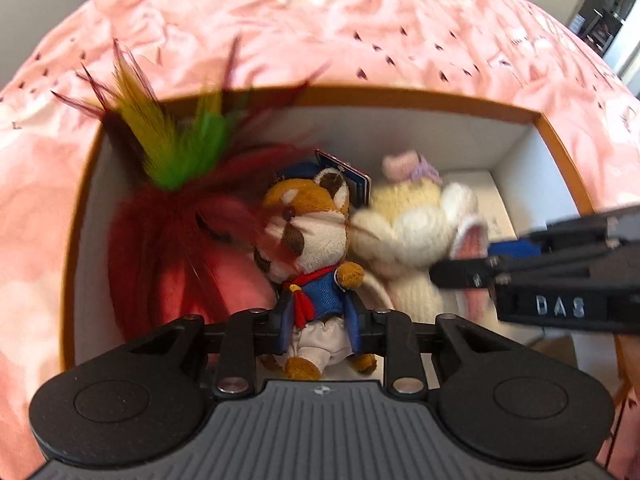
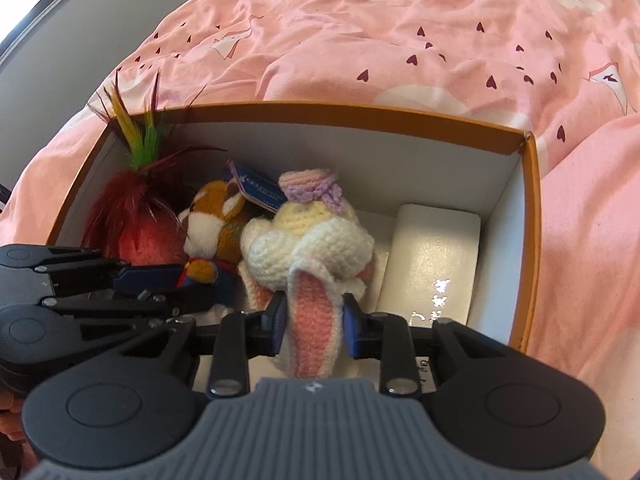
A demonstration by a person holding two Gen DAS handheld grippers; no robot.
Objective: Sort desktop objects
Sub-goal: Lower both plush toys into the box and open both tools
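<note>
Bed w/ pink duvet (image 2: 400, 52), dark heart print & "PaperCrane" lettering, creased all over, fills the area beyond & to both sides of the jaws in both views. Directly on it sits an open box (image 2: 360, 120), orange outside, white inside; its far wall lies ahead of the jaws, its right wall off to their right. Duvet bunches up close round the box on the far, left & right sides.
</note>
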